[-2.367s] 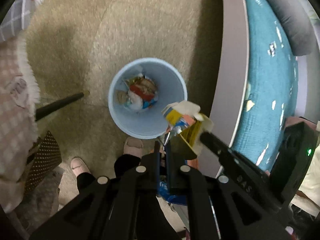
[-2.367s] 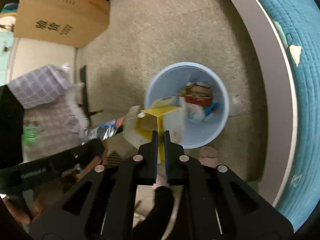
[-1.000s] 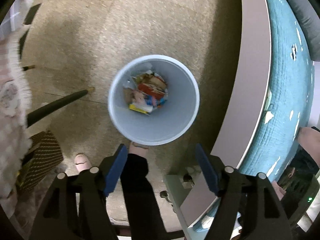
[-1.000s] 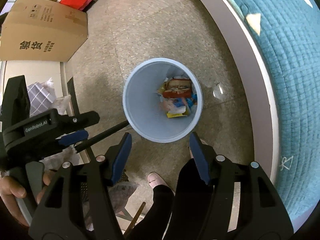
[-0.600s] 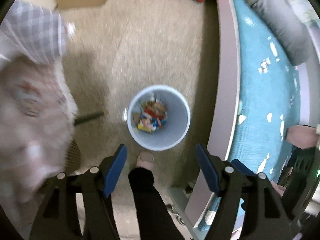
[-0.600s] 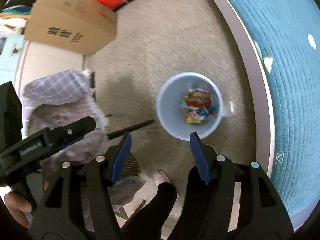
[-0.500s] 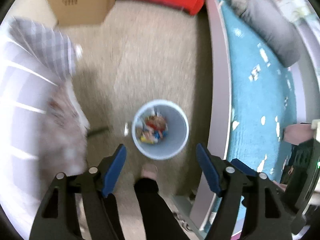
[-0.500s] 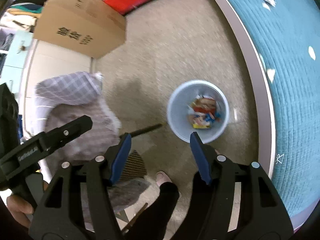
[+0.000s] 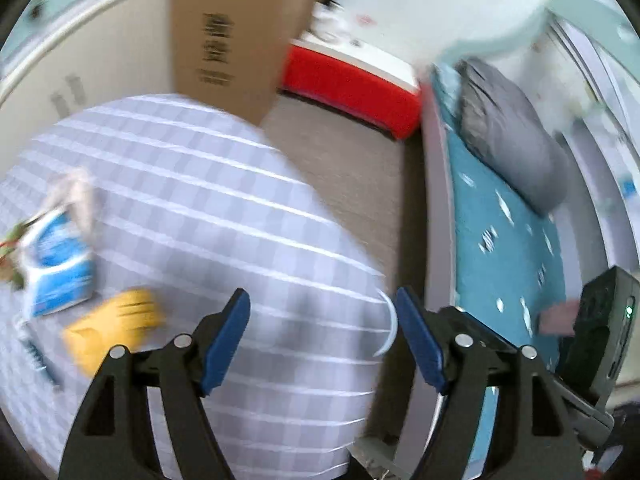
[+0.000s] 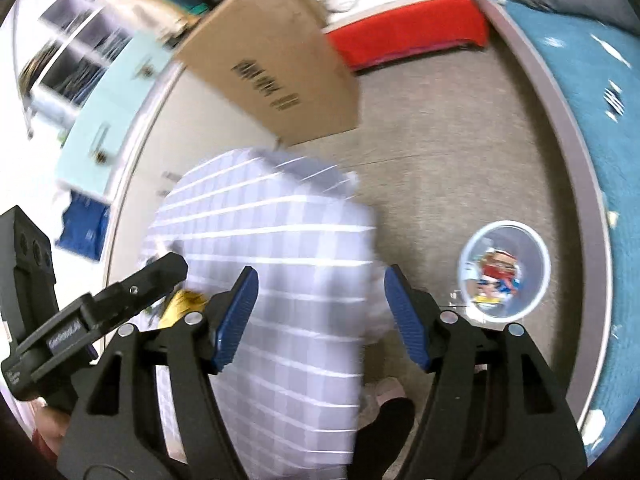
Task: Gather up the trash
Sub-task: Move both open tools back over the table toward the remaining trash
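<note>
A pale blue bin stands on the floor beside the bed, with colourful wrappers inside. On the checked lilac tablecloth lie a yellow packet and a blue-and-white packet, both blurred. My left gripper is open and empty above the cloth's near edge. My right gripper also hangs over the cloth, its jaws opening with nothing between them. The yellow packet shows beside the left gripper's black frame.
A large cardboard box leans against the cabinets behind the table. A red block lies at the far wall. The teal bed with a grey pillow runs along the right. A person's dark leg is below.
Both grippers let the yellow carton pieces fall into the bin, then rose and swung away from it. The checked table now fills both views; the bin has left the left wrist view.
</note>
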